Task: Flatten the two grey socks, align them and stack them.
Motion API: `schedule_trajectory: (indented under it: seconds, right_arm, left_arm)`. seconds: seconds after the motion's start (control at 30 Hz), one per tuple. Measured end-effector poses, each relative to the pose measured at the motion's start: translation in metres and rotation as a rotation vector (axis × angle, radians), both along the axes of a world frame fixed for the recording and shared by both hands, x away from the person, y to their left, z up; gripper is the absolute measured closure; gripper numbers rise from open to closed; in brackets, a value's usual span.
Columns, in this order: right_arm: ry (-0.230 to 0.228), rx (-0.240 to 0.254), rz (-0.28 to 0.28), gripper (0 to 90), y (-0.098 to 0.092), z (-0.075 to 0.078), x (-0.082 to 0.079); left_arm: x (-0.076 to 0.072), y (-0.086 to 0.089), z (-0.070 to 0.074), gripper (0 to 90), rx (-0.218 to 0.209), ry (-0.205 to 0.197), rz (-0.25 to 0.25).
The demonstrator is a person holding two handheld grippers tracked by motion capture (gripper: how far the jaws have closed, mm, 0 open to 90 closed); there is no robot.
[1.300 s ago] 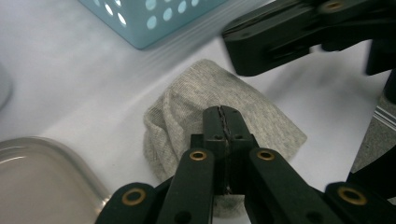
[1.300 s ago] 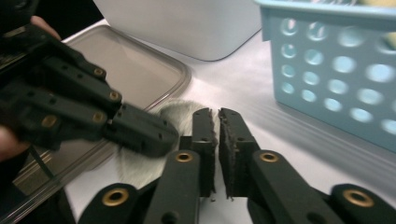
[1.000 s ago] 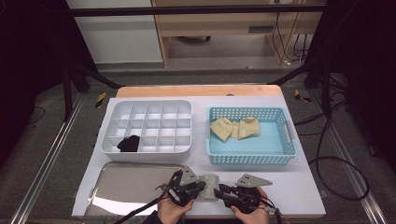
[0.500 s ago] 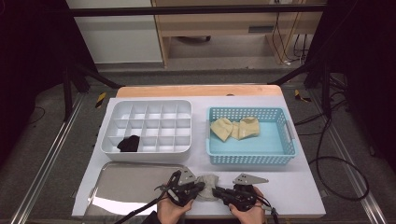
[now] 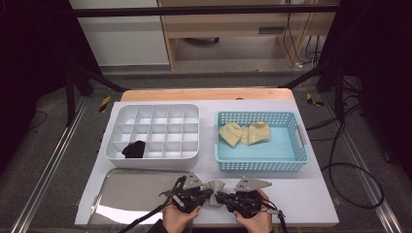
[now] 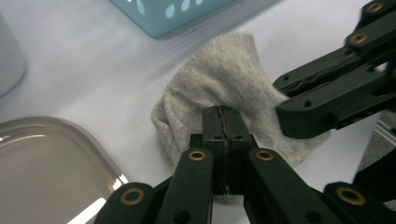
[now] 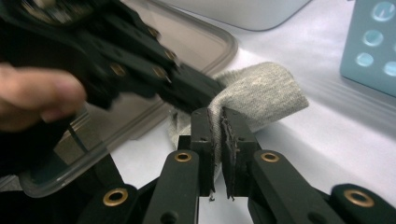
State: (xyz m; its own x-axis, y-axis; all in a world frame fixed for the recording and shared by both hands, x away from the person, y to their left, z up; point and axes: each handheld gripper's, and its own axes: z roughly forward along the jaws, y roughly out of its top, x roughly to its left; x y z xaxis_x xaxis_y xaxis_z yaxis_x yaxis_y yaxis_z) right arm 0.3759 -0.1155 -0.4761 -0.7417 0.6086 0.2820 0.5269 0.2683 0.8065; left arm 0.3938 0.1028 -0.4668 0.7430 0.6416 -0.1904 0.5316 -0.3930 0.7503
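- Near edge of the table (image 5: 311,194): both hands are in, and the grey sock (image 5: 213,187) lies bunched between the two tools, just right of the metal tray (image 5: 131,194).
- Left tongs (image 6: 226,122) are clamped tight on the sock's near fold, jaws pressed together.
- Right tongs (image 7: 217,122) have just been closing and now pinch a fold of the same sock, only a sliver of cloth between the jaws.
- Farther back, the white divided box (image 5: 153,133) has a black sock (image 5: 133,149) in a front compartment.
- Beside it, the blue basket (image 5: 291,160) holds yellow socks (image 5: 244,132).
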Motion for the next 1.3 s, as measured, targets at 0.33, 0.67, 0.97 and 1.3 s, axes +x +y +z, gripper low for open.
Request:
schedule_trajectory:
  seconds: [0.33, 0.67, 0.97, 1.3]
  right_arm:
    - [-0.024, -0.082, 0.025, 84.3, 0.005, 0.006, 0.001]
    - [-0.026, -0.104, 0.053, 84.0, 0.016, 0.010, 0.004]
    - [-0.029, -0.132, 0.099, 82.8, 0.035, 0.008, 0.009]
    - [-0.037, -0.126, 0.093, 82.5, 0.037, 0.005, 0.008]
  left_arm:
    - [0.001, 0.019, -0.003, 85.5, 0.046, 0.018, 0.053]
    - [0.003, 0.017, -0.009, 89.1, 0.049, 0.031, 0.057]
    - [0.006, 0.023, -0.009, 87.8, 0.020, 0.042, 0.070]
    - [0.006, 0.029, 0.022, 68.0, -0.095, -0.053, 0.066]
